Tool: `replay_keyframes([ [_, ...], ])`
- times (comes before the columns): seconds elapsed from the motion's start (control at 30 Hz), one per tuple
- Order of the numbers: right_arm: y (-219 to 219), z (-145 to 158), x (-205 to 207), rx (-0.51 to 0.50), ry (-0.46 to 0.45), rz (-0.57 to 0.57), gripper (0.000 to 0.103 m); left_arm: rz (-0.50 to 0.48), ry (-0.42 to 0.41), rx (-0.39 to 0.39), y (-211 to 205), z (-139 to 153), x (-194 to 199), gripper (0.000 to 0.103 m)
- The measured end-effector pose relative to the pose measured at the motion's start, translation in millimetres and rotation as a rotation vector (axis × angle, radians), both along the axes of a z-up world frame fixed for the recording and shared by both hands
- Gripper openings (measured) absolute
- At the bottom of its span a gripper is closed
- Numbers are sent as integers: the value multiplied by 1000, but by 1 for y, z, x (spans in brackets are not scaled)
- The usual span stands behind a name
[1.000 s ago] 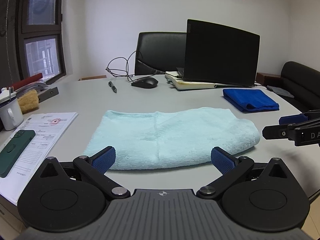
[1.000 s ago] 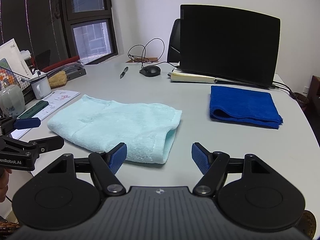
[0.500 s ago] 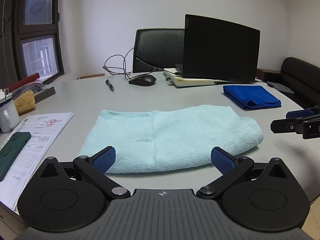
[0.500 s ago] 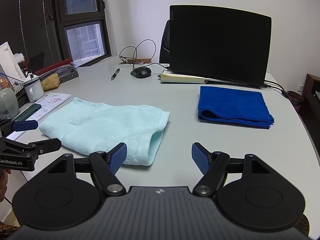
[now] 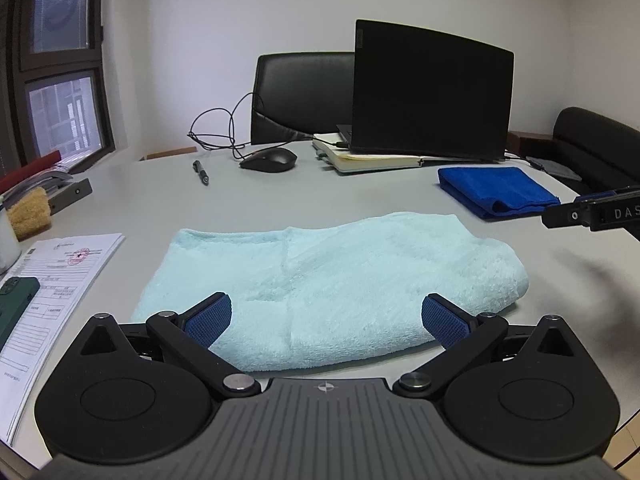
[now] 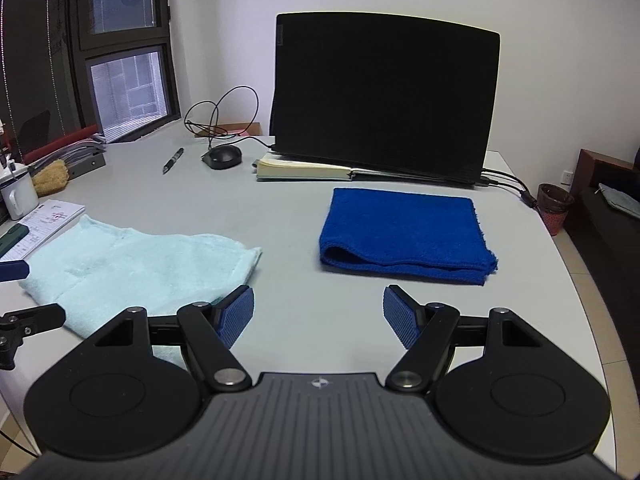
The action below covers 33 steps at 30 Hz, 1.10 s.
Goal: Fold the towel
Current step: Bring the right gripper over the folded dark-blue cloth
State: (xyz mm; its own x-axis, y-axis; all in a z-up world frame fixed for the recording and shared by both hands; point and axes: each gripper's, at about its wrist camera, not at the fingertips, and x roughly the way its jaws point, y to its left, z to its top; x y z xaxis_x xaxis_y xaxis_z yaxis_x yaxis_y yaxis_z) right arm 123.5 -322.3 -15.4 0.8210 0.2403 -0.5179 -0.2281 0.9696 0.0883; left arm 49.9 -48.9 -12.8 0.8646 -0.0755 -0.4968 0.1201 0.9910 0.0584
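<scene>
Pale aqua terry towel [image 5: 320, 280] lies flat on the grey desk [image 5: 320, 192], apparently folded at least once, rounded fold to the right, loose edges left. Left claw [image 5: 326, 320] spread wide, holding nothing, hovering at the near long edge. Right claw [image 6: 318, 314] also wide and empty, over bare desk between this towel and the folded royal-blue towel [image 6: 404, 228].

Next fold, judged: you should bring the right claw back to the towel's right end, pinch all layers at both near corners, and lift evenly. Keep clear of the white printed papers [image 5: 60, 280].
</scene>
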Motion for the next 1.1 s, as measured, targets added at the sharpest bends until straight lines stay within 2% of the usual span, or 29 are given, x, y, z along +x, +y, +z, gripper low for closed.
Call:
replay_keyframes([
  [0.13, -9, -1, 29, -23, 4, -33, 73, 9, 6, 26, -2, -3, 12, 102],
  [0.43, -19, -8, 90, -59, 54, -46, 73, -21, 76, 43, -2, -18, 35, 84],
  [0.77, -19, -26, 140, -90, 139, -39, 73, -50, 97, 86, 1, -24, 55, 86],
  [1.1, -21, -32, 150, -94, 175, -11, 73, 5, 126, 132, 26, -22, 104, 90],
])
